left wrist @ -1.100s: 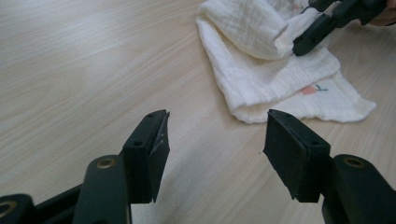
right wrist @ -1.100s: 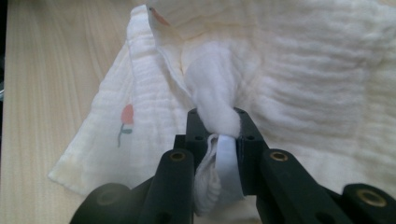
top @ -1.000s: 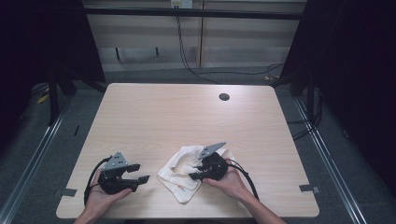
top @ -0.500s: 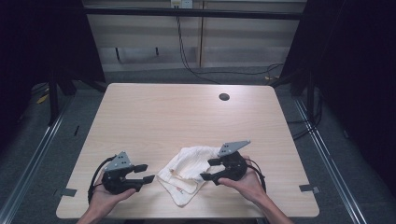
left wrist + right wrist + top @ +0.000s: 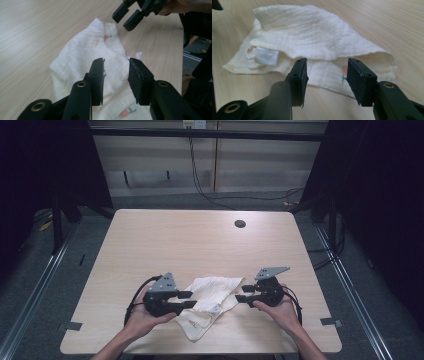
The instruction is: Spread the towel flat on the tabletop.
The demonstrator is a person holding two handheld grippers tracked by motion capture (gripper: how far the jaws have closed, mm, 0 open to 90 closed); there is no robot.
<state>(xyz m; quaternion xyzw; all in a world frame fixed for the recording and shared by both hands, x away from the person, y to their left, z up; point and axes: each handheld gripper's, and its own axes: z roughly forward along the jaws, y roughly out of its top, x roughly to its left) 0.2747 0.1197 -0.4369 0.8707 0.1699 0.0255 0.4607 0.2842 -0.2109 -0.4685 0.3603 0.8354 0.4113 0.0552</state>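
Bench (image 5: 165, 240): pale wood-grain top, rounded corners, dark round hole (image 5: 240, 224) near the far edge.

Cloth (image 5: 210, 300): white, crumpled, loosely folded; lying flat on the near part of the bench, between the two tools. Small reddish printed marks on the weave; sewn-in tag (image 5: 265, 57) at one folded edge, seen in the right tool's view.

Left tool (image 5: 187, 300): held in the left hand (image 5: 142, 312), pointing rightward toward the cloth. Released, jaws parted with clear space between the pads. In its own view (image 5: 116, 75), cloth (image 5: 87, 52) directly ahead and beneath the jaw tips, near edge running under them; whether touching, cannot tell. Grey three-cornered plate (image 5: 162, 283) on top; black cable (image 5: 135, 297) looping off to the left.

Right tool (image 5: 242, 293): held in the right hand (image 5: 280, 310), pointing leftward, tips at the cloth's right edge. Released, jaws spread wide, nothing between the pads. In its own view (image 5: 325, 75), cloth (image 5: 317, 35) just ahead, folded edge framed between the two pads (image 5: 300, 75), slightly beyond them. Grey plate (image 5: 271, 270) on top.

Both tools facing one another across the cloth, well apart. Right tool (image 5: 130, 15) also visible at the top of the left tool's view, just past the far corner of the cloth.

Surroundings: grey floor (image 5: 360, 285), metal rails beside the bench, cables (image 5: 200, 175) against the back wall.
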